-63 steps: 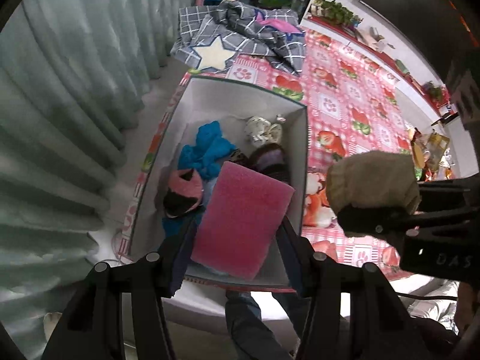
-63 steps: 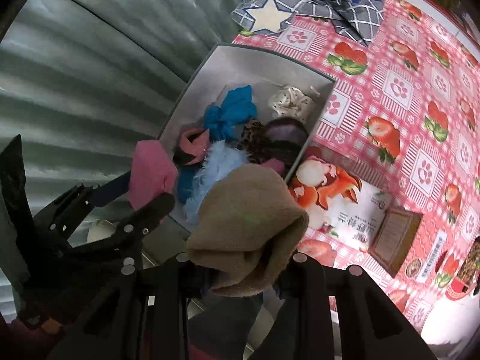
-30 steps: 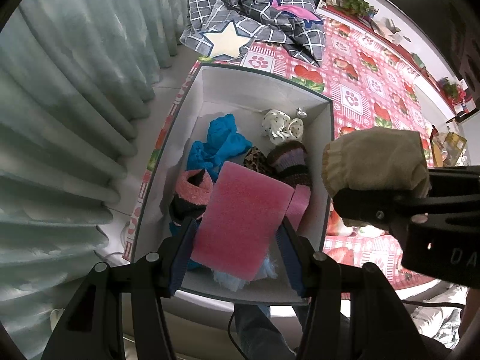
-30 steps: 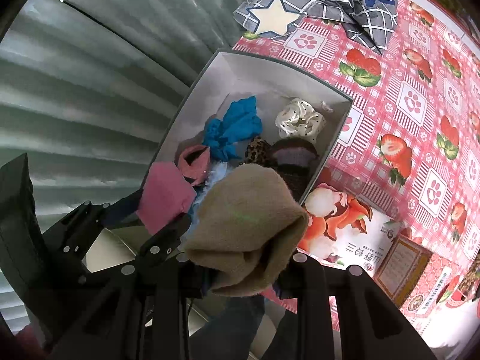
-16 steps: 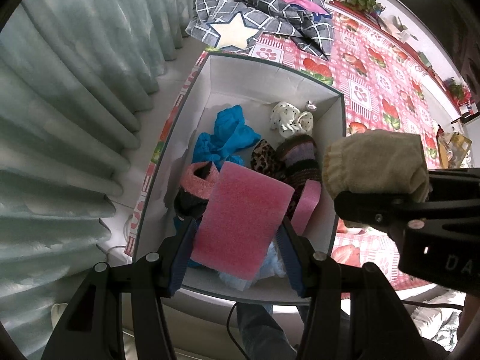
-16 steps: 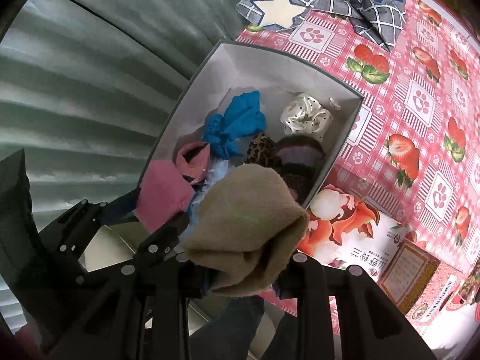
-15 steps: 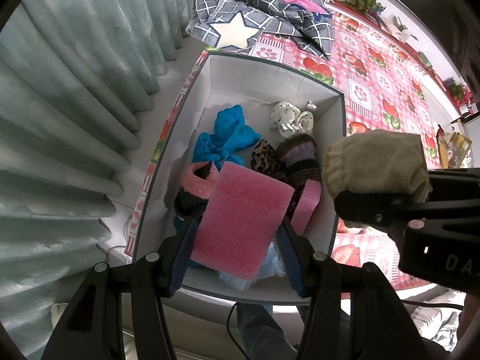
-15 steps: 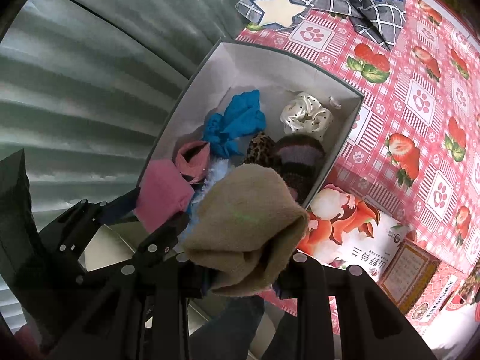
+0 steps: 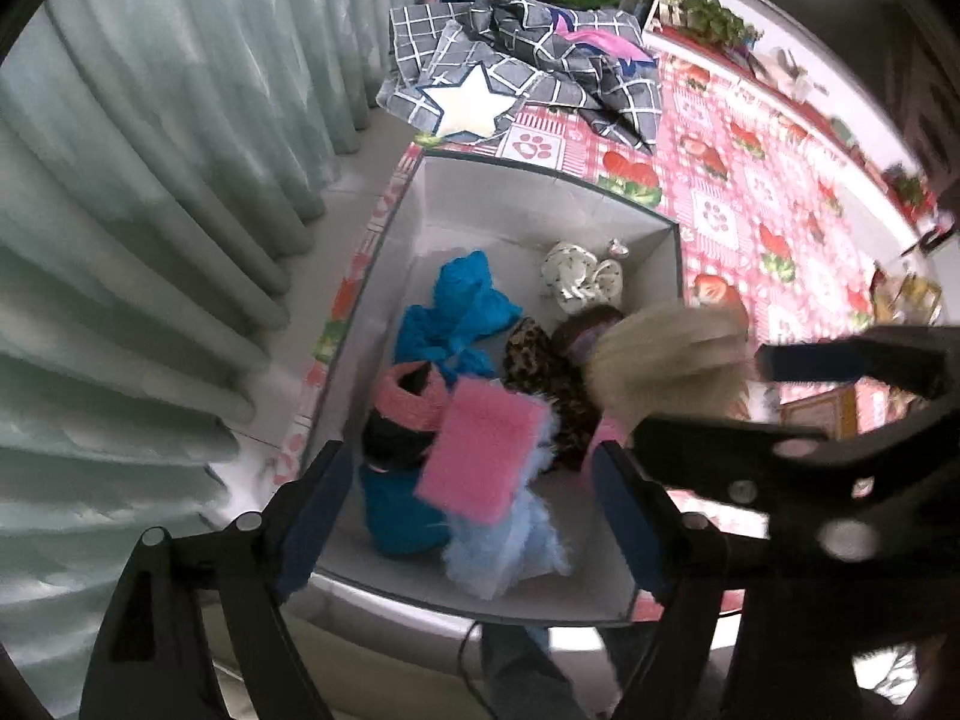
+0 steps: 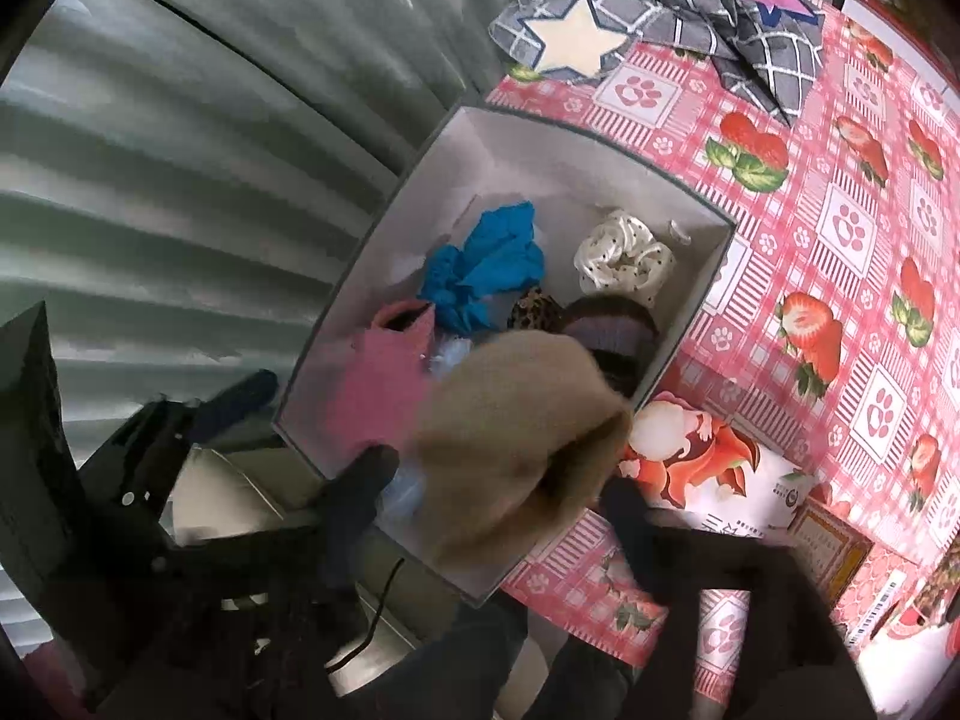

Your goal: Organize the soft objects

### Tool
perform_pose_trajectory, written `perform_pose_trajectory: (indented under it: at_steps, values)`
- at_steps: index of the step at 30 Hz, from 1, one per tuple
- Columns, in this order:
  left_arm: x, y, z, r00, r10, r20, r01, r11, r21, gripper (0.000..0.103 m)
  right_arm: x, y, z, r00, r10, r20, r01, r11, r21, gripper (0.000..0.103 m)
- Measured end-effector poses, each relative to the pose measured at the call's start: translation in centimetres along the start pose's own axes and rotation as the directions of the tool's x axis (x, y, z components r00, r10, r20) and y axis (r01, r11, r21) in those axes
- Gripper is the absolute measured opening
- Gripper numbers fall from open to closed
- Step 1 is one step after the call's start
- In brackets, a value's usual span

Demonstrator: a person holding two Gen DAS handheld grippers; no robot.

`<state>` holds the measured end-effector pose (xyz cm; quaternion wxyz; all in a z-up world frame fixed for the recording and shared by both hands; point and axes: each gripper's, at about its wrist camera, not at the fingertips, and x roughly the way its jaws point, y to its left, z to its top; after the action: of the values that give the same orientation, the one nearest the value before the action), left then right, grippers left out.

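Note:
A grey open box (image 9: 528,171) (image 10: 696,312) holds several soft items: a blue cloth (image 9: 462,312), a white spotted scrunchie (image 9: 579,276), a leopard-print piece (image 9: 540,360) and a pink-and-black sock (image 9: 402,414). The pink sponge (image 9: 483,456) is free between the fingers of my open left gripper (image 9: 468,510), dropping onto the pile. My right gripper (image 10: 498,498) has its fingers spread, and the blurred beige knit sock (image 10: 522,438) (image 9: 672,354) is leaving it over the box's near right corner.
The box stands on a red strawberry-and-paw tablecloth (image 9: 774,204) beside grey-green curtains (image 9: 150,180). A grey checked cloth with a white star (image 9: 474,99) lies beyond the box. A printed packet (image 10: 708,474) and a small brown box (image 10: 828,540) lie right of the box.
My left gripper has opened and the pink sponge has dropped out towards the pile. My right gripper has opened and moved over the box, and the beige sock is slipping out.

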<state>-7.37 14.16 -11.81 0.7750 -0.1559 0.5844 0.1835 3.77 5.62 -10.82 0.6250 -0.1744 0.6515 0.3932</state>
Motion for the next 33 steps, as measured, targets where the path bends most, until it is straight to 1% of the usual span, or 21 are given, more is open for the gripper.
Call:
perform_pose_trajectory:
  at_steps: [3, 4, 5, 7, 8, 11, 14, 19, 24, 27, 33]
  values:
    - [0.4, -0.2, -0.2, 0.998, 0.053, -0.027, -0.052, 0.998, 0.017, 0.084, -0.9, 0.4, 0.0, 0.999, -0.039, 0.033, 0.040, 0.999, -0.034, 0.093]
    - [0.4, -0.1, -0.3, 0.998, 0.054, -0.019, -0.054, 0.998, 0.009, 0.084, -1.1, 0.6, -0.1, 0.998, -0.054, 0.043, 0.056, 0.997, -0.045, 0.103]
    - [0.1, 0.2, -0.3, 0.998, 0.059, -0.011, -0.060, 0.998, -0.014, 0.084, -1.4, 0.7, -0.2, 0.996, -0.075, 0.053, 0.078, 0.995, -0.055, 0.102]
    - [-0.1, 0.6, -0.4, 0.997, 0.081, -0.006, -0.081, 0.996, -0.039, 0.084, -2.4, 1.0, -0.5, 0.992, -0.086, 0.089, 0.093, 0.993, -0.077, 0.102]
    - [-0.2, 0.8, -0.4, 0.997, 0.074, -0.014, -0.075, 0.996, -0.048, 0.084, -3.0, 1.1, -0.7, 0.990, -0.095, 0.105, 0.105, 0.991, -0.085, 0.102]
    - [0.1, 1.2, -0.4, 0.999, 0.004, -0.051, -0.007, 0.998, -0.054, 0.084, -4.1, 1.7, -1.3, 0.983, -0.126, 0.133, 0.140, 0.985, -0.102, 0.102]
    - [-0.4, 0.9, -1.0, 0.999, 0.022, -0.040, -0.024, 0.999, -0.046, 0.084, -4.7, 1.7, -2.0, 0.981, -0.131, 0.143, 0.146, 0.984, -0.104, 0.102]
    - [-1.0, 0.4, -1.6, 0.999, 0.015, -0.034, -0.016, 0.999, -0.046, 0.084, -4.6, 1.5, -2.9, 0.983, -0.124, 0.137, 0.137, 0.986, -0.090, 0.102]
    - [-1.4, 0.0, -1.8, 1.000, 0.000, -0.030, 0.000, 1.000, -0.029, 0.084, -4.9, 1.4, -3.0, 0.982, -0.130, 0.139, 0.142, 0.986, -0.084, 0.102]
    - [-1.6, -0.3, -1.9, 1.000, 0.004, -0.028, -0.005, 1.000, -0.022, 0.084, -5.2, 1.4, -3.1, 0.981, -0.133, 0.143, 0.145, 0.986, -0.082, 0.102]
    - [-1.7, -0.2, -2.1, 0.999, -0.014, -0.035, 0.013, 1.000, -0.025, 0.085, -5.1, 1.7, -3.4, 0.982, -0.128, 0.136, 0.139, 0.987, -0.080, 0.102]
